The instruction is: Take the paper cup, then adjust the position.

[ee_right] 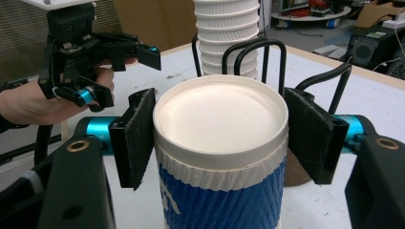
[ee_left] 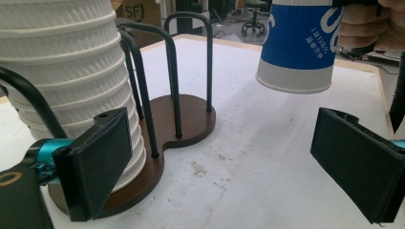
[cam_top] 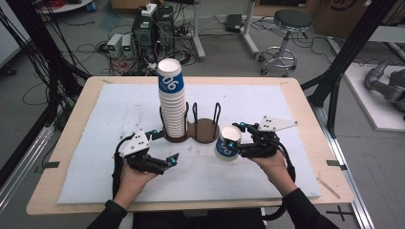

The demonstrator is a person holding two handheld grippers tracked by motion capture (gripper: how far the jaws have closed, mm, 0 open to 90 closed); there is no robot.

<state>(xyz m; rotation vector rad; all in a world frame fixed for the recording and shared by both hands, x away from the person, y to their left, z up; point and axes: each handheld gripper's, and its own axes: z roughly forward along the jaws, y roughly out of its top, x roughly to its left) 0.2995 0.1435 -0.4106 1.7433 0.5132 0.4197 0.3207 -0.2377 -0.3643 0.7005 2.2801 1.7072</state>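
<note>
The right tool (cam_top: 237,141) is clamping a blue-and-white paper cup (cam_top: 228,143) above the desk (cam_top: 119,114). The left tool (cam_top: 165,152) is standing apart, gripping nothing, beside the cup stack (cam_top: 172,100).

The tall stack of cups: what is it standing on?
The stack of cups stands on a brown wooden holder, between its black wire loops. The wood right under the stack is covered, so it cannot be seen.
</note>
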